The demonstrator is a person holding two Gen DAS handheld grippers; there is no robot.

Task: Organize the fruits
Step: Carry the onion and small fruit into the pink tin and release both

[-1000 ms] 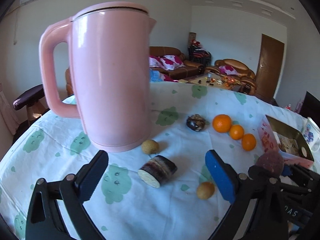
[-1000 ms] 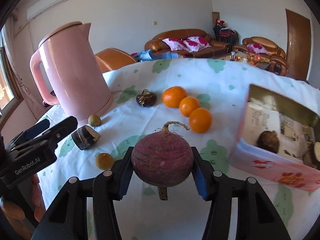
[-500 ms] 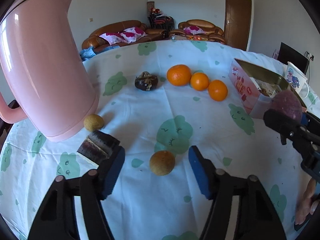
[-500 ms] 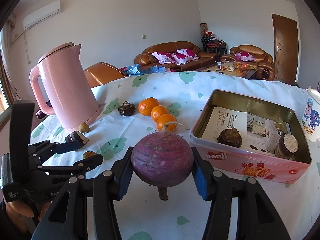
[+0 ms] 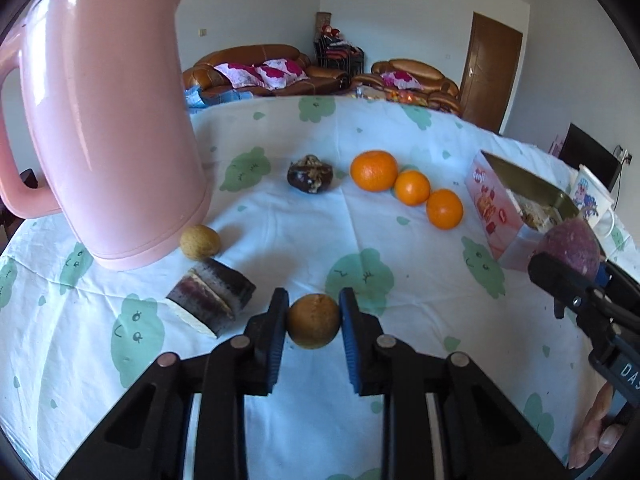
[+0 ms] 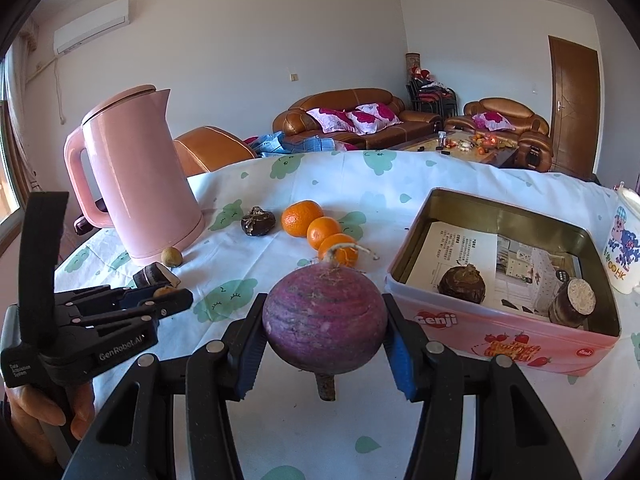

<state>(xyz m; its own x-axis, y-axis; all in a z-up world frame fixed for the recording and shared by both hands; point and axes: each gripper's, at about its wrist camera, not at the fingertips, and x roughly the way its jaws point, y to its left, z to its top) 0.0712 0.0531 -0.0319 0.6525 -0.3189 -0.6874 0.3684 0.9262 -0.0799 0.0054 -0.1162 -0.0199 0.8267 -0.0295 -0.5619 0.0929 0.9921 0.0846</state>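
My left gripper (image 5: 313,326) is shut on a small round brown fruit (image 5: 314,321) low over the tablecloth. My right gripper (image 6: 325,338) is shut on a large purple root (image 6: 325,320) and holds it above the table, left of the pink tin box (image 6: 502,326). The tin holds a dark round tuber (image 6: 462,283) and a cut dark piece (image 6: 573,303). Three oranges (image 5: 410,187) lie in a row mid-table. A dark tuber (image 5: 310,173), a second brown fruit (image 5: 199,242) and a cut purple piece (image 5: 212,296) lie near the kettle.
A tall pink kettle (image 5: 100,120) stands at the left. A white printed cup (image 6: 624,240) stands right of the tin. The round table has a white cloth (image 5: 280,240) with green prints. Sofas and a door lie beyond the table.
My left gripper has closed on the small brown fruit that lay between its open fingers. My right gripper has held the purple root and drifted slightly near the tin.
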